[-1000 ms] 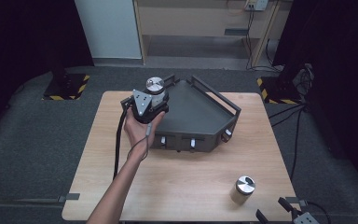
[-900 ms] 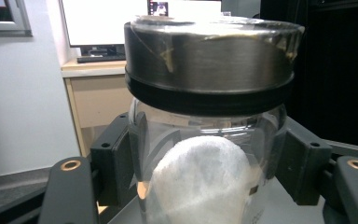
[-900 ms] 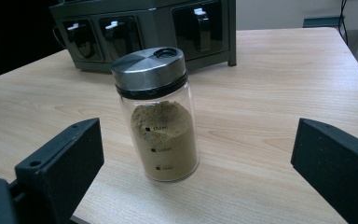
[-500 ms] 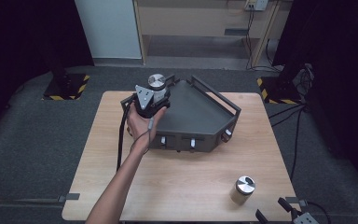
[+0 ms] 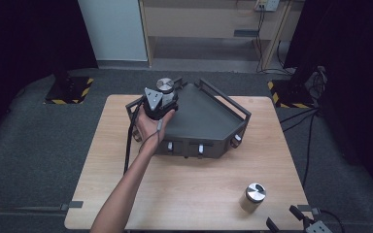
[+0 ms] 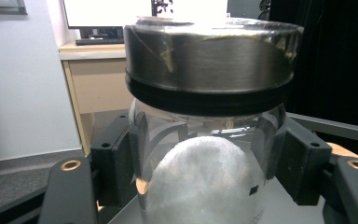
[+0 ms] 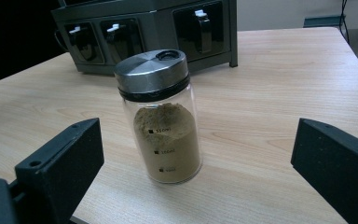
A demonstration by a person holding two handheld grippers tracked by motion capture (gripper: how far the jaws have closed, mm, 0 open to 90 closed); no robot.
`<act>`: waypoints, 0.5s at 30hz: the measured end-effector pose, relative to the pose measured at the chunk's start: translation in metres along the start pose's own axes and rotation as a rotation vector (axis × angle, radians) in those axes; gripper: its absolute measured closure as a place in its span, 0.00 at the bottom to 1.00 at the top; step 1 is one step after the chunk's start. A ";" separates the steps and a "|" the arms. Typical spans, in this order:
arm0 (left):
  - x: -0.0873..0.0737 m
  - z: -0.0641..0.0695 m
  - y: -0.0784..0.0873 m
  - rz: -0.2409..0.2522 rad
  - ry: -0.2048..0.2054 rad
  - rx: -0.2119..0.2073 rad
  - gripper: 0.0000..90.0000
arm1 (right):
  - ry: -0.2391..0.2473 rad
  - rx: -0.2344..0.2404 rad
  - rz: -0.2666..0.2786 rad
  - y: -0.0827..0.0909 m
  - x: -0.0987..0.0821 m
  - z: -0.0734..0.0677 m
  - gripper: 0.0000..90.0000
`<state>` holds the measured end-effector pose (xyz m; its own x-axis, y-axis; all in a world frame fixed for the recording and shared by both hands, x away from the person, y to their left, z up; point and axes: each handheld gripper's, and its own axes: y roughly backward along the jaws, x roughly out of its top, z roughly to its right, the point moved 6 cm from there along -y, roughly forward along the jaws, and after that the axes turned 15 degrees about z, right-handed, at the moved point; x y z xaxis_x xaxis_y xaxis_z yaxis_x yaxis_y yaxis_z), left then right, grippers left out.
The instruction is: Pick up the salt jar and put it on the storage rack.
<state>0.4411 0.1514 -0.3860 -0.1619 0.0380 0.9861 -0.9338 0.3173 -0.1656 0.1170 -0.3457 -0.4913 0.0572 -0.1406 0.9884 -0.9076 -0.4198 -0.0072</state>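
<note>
1. Glass and brushed steel make up the jar (image 6: 205, 140) that is being gripped between the black jaws of the left gripper (image 5: 159, 99); white powder is being carried inside it, and its lid is fitted.
2. The jar is being held upright over the rear left corner of the dark rack (image 5: 199, 114), which is standing on the wooden table (image 5: 199, 194).
3. The step in hand is judged to be the placing of this jar onto the rack's top tray, within its raised rail.
4. The right gripper (image 5: 301, 221) is being kept at the near right edge of the table, its jaws standing wide apart and holding nothing.
5. A second jar (image 7: 161, 116), filled with brown powder, is being left upright on the table between those open jaws, touched by neither.
6. The next move is judged to call for lowering the white-powder jar until its base is resting flat on the tray, clear of the rail, before the grip is released.
7. Afterwards, the brown-powder jar is likely to be required next.
</note>
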 end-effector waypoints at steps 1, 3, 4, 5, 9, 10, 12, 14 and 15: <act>0.000 0.001 -0.002 -0.004 -0.004 0.000 0.34 | 0.000 0.001 0.000 0.000 0.000 0.000 0.03; -0.001 0.001 -0.005 -0.013 -0.002 -0.003 0.34 | -0.001 0.002 0.000 0.000 0.000 0.000 0.03; -0.001 0.001 -0.007 -0.016 0.000 -0.003 0.34 | -0.002 0.002 0.000 0.000 0.000 0.000 0.03; -0.001 0.002 -0.009 -0.019 0.003 -0.004 0.34 | -0.002 0.003 -0.001 0.000 0.000 0.000 0.03; -0.004 0.002 -0.017 -0.032 0.024 -0.003 0.34 | -0.003 0.003 -0.001 0.000 0.000 0.000 0.03; -0.005 0.003 -0.020 -0.034 0.023 -0.001 0.34 | -0.003 0.002 0.001 0.000 0.000 0.000 0.03; -0.006 0.004 -0.023 -0.039 0.021 0.001 0.34 | -0.003 0.002 0.000 0.001 0.000 0.000 0.03; -0.008 0.005 -0.026 -0.044 0.023 0.005 0.34 | -0.006 0.002 -0.001 0.001 0.000 0.000 0.03; -0.009 0.005 -0.027 -0.046 0.022 0.005 0.34 | -0.007 0.002 -0.002 0.000 0.000 0.001 0.03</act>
<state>0.4662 0.1380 -0.3901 -0.1116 0.0444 0.9928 -0.9417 0.3144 -0.1199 0.1168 -0.3464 -0.4916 0.0615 -0.1459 0.9874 -0.9066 -0.4220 -0.0059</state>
